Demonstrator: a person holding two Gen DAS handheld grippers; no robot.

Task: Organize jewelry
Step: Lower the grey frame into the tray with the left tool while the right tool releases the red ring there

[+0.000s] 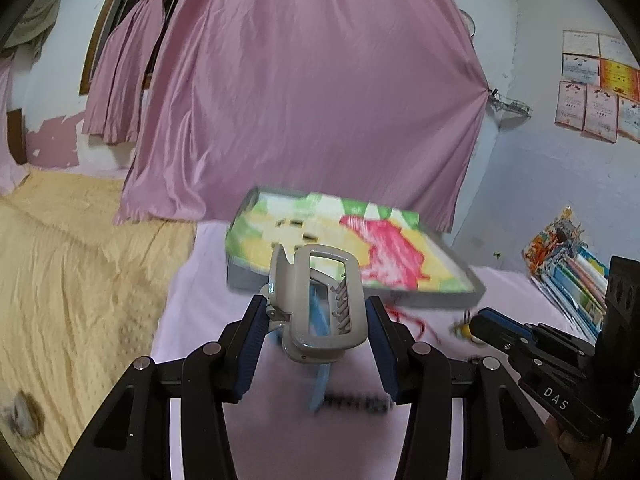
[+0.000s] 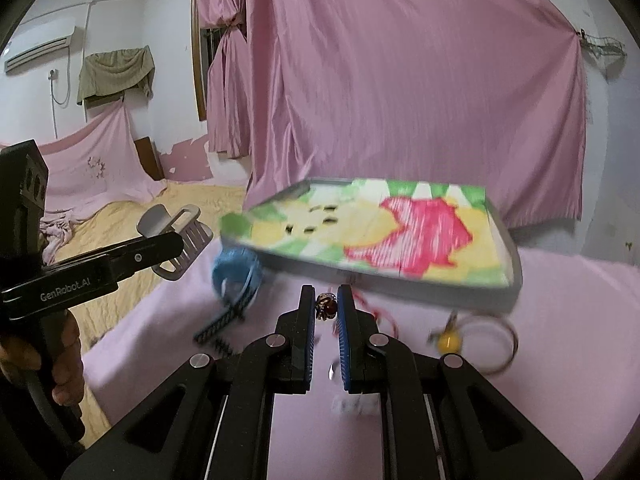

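Note:
My left gripper [image 1: 316,312] is shut on a grey hair claw clip [image 1: 320,304] and holds it above the pink cloth; it also shows in the right wrist view [image 2: 176,236]. My right gripper [image 2: 326,304] is shut on a small dark red beaded jewel [image 2: 326,306]. A grey tray [image 2: 514,280] lined with a green, yellow and red cloth stands ahead of both; it also shows in the left wrist view [image 1: 400,298]. A blue hair band [image 2: 236,272], a black comb clip [image 2: 218,328], a red cord [image 2: 384,312], a yellow bead [image 2: 448,340] and a thin bangle [image 2: 506,340] lie before the tray.
A pink curtain [image 1: 320,100] hangs behind the tray. A yellow blanket [image 1: 80,280] lies to the left of the pink cloth [image 2: 560,340]. A stack of colourful books [image 1: 568,264] lies at the right. The right gripper's body [image 1: 532,356] is close to my left one.

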